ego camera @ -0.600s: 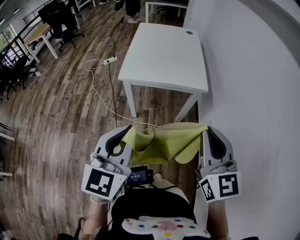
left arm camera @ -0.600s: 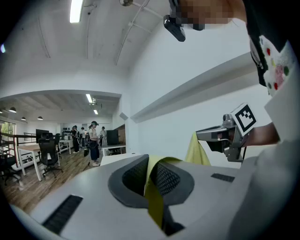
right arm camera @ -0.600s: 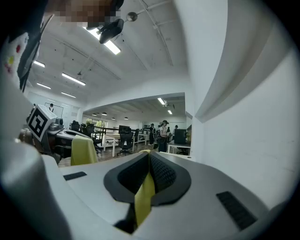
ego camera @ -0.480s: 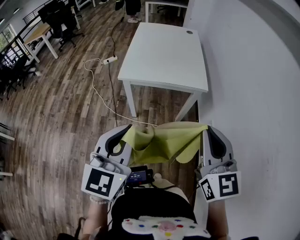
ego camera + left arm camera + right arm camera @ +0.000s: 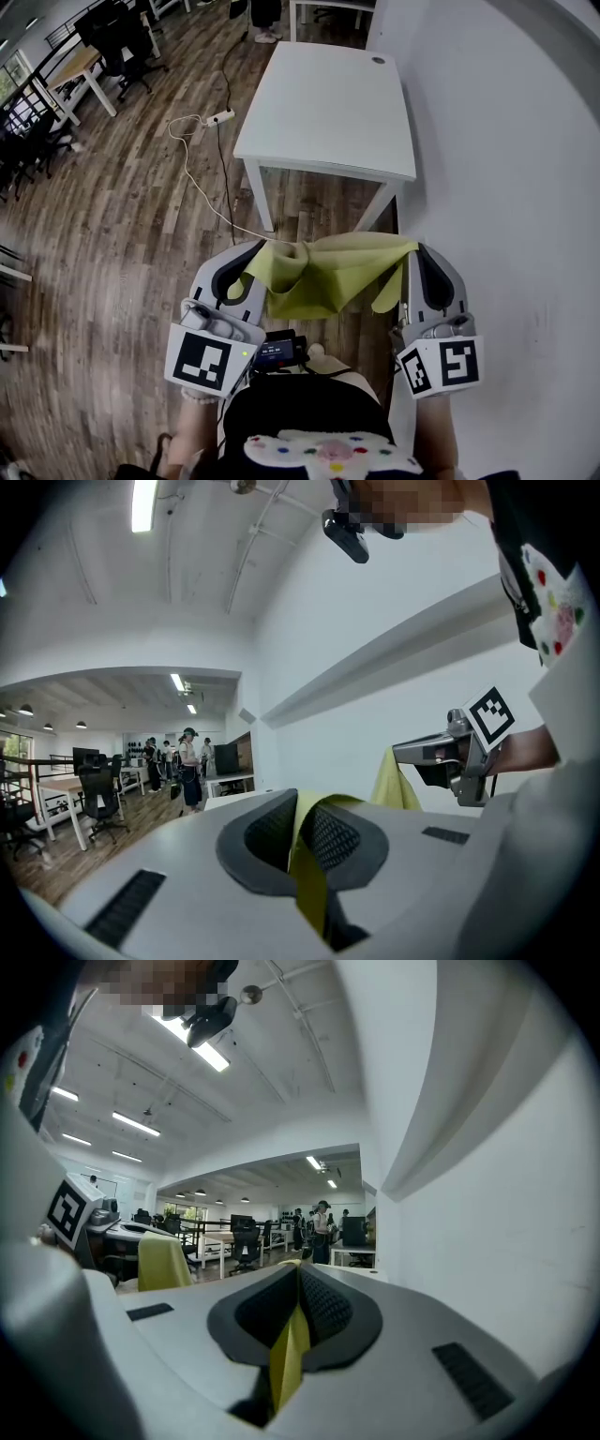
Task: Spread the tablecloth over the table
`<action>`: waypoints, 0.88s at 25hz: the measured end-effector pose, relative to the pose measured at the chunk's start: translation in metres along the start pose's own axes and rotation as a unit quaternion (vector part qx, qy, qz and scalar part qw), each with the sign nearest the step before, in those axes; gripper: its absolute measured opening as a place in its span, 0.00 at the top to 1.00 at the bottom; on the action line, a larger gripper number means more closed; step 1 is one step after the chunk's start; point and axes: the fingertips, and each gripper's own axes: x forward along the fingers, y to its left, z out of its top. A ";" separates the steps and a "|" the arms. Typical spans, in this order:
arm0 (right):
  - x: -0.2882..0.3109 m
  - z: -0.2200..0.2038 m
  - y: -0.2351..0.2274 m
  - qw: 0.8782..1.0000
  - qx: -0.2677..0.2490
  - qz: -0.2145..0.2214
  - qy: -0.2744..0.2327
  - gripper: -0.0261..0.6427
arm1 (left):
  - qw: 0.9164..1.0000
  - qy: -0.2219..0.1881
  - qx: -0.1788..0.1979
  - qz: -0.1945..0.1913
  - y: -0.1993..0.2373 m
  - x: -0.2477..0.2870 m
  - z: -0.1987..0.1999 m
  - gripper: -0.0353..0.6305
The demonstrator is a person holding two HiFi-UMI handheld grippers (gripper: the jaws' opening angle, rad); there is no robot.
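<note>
A yellow-green tablecloth (image 5: 330,270) hangs bunched in the air between my two grippers, short of the white table (image 5: 328,108). My left gripper (image 5: 261,249) is shut on the cloth's left corner; the fabric (image 5: 305,864) runs down between its dark pads. My right gripper (image 5: 413,247) is shut on the right corner, with a strip of cloth (image 5: 289,1354) pinched between its pads. Both grippers point roughly level toward the table. In the left gripper view the right gripper (image 5: 398,752) shows with cloth (image 5: 396,784) draped below it.
The table stands against a white wall (image 5: 506,169) on the right. A white cable with a power strip (image 5: 220,120) lies on the wooden floor left of the table. Desks and black chairs (image 5: 112,37) fill the far left. People (image 5: 190,766) stand in the distance.
Both grippers and the cloth have moved slightly forward toward the table; the grip on each corner is unchanged.
</note>
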 end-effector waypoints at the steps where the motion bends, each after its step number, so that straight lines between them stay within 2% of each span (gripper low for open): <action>1: 0.001 0.002 -0.003 1.000 0.005 -0.001 -0.004 0.91 | 1.000 -0.003 0.000 0.001 0.000 0.001 0.002 0.93; 4: 0.004 0.009 -0.008 1.000 0.010 0.003 -0.019 0.91 | 1.000 -0.010 0.000 0.006 -0.001 0.004 0.008 0.93; 8: 0.004 0.025 -0.016 0.999 -0.011 0.013 -0.038 0.91 | 1.000 -0.023 0.007 0.017 -0.004 0.008 0.022 0.93; 12: 0.001 0.038 -0.024 0.998 -0.035 0.026 -0.053 0.91 | 0.998 -0.055 0.030 0.032 -0.008 0.013 0.040 0.93; 17: -0.006 0.051 -0.029 0.995 -0.049 0.044 -0.076 0.91 | 0.997 -0.054 0.024 0.055 -0.016 0.013 0.046 0.93; 22: -0.002 0.050 -0.033 0.994 -0.056 0.051 -0.081 0.91 | 0.995 -0.070 0.045 0.059 -0.015 0.020 0.048 0.93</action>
